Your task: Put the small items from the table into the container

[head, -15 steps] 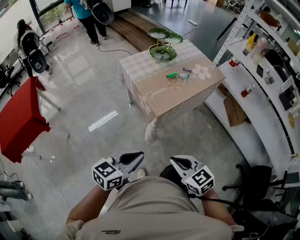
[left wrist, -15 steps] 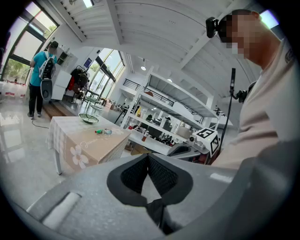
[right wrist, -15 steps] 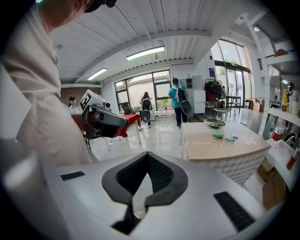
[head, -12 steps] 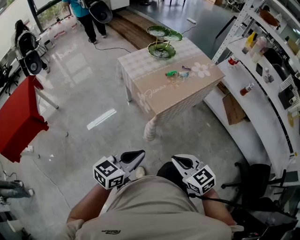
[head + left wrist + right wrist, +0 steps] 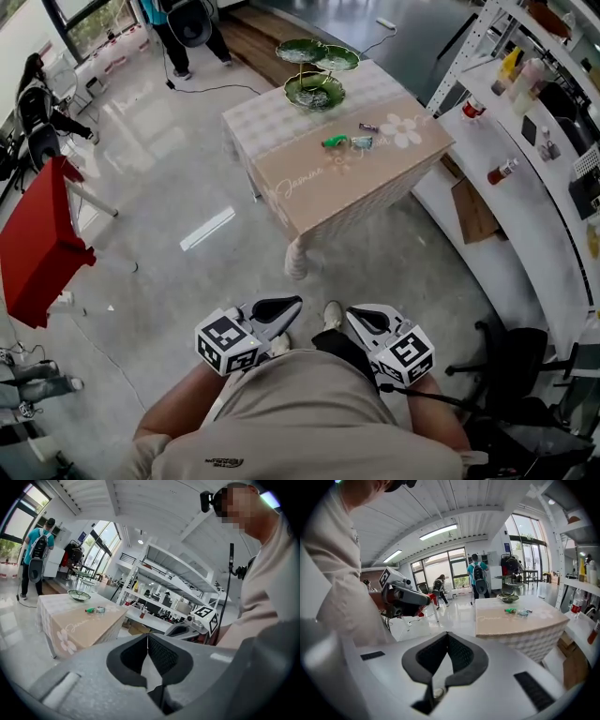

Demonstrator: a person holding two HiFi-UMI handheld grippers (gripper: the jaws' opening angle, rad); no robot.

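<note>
- Left tongs (image 5: 284, 307): clenched, empty, same as before.
- Right tongs (image 5: 362, 319): clenched, empty, same as before.
- Desk (image 5: 309, 183) with small items (image 5: 348, 142): slightly nearer than before.

Cursive script (image 5: 314, 175) on the tablecloth (image 5: 398, 167) seems to read "Jasmine", though faintly

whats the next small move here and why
Probably step closer to the table, carrying the left tongs and right tongs forward. Both are shut and empty, held close to the body, while the small items lie far ahead on the table near the green tiered dish.
</note>
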